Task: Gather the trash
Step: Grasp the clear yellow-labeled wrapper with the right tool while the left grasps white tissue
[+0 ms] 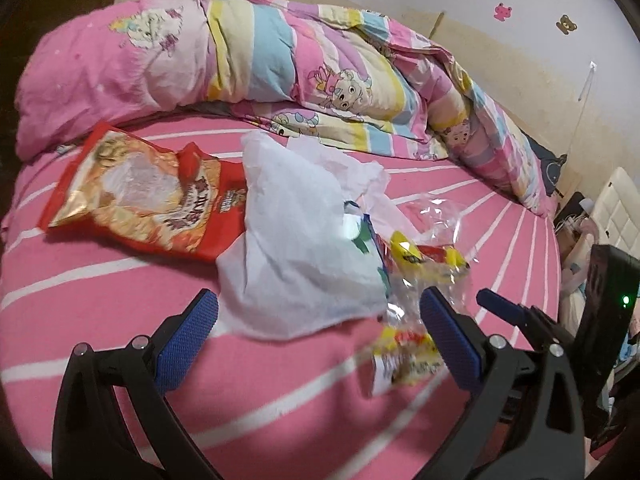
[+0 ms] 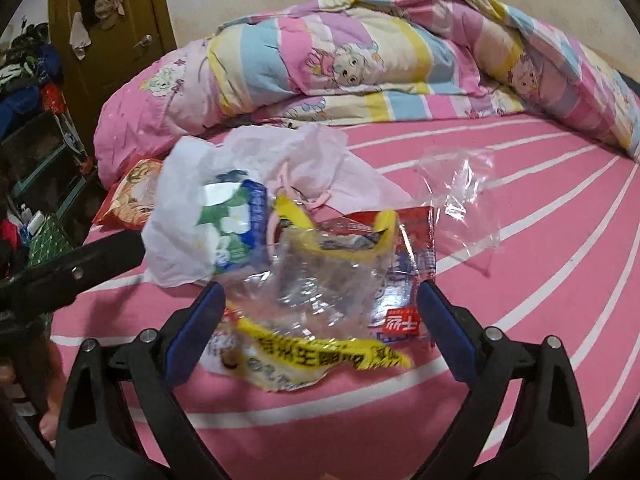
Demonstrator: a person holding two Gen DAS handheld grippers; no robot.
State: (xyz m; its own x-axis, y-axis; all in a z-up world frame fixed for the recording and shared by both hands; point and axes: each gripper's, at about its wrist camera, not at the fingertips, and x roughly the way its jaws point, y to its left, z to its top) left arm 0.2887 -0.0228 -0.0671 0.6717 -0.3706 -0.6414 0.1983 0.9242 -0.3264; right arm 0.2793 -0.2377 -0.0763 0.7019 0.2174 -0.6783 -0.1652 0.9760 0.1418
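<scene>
Both grippers are hovering over the pink striped bed [image 1: 120, 392], each with its two blue-padded jaws standing wide apart and clamping nothing. From the left gripper [image 1: 316, 312] I am seeing the white plastic bag [image 1: 296, 248] lying between its jaws, and the right gripper [image 1: 496, 304] poking in at the edge as one blue tip and a black body. The right gripper [image 2: 320, 304] is straddling the yellow-and-clear wrapper [image 2: 312, 320], which is lying crumpled on the sheet, apparently touching neither pad.

Counting the trash, I am making out about six pieces: one red snack bag [image 1: 140, 196], one white bag, one pale pink sheet of tissue or thin plastic [image 2: 312, 160], one blue-green-white packet [image 2: 236, 224] showing at the white bag's mouth, the yellow wrapper, and one clear film [image 2: 460, 196] lying apart toward the right. A red wrapper [image 2: 416, 240] may be a seventh, though it is blurring into the yellow one.

One rolled quilt [image 1: 280, 56] is lying along the far side. Only the left view is showing the three bear stickers [image 1: 502, 11] on the wall and the red bag in full; only the right view is showing the brown door [image 2: 108, 28] and the cluttered shelves [image 2: 36, 148].
</scene>
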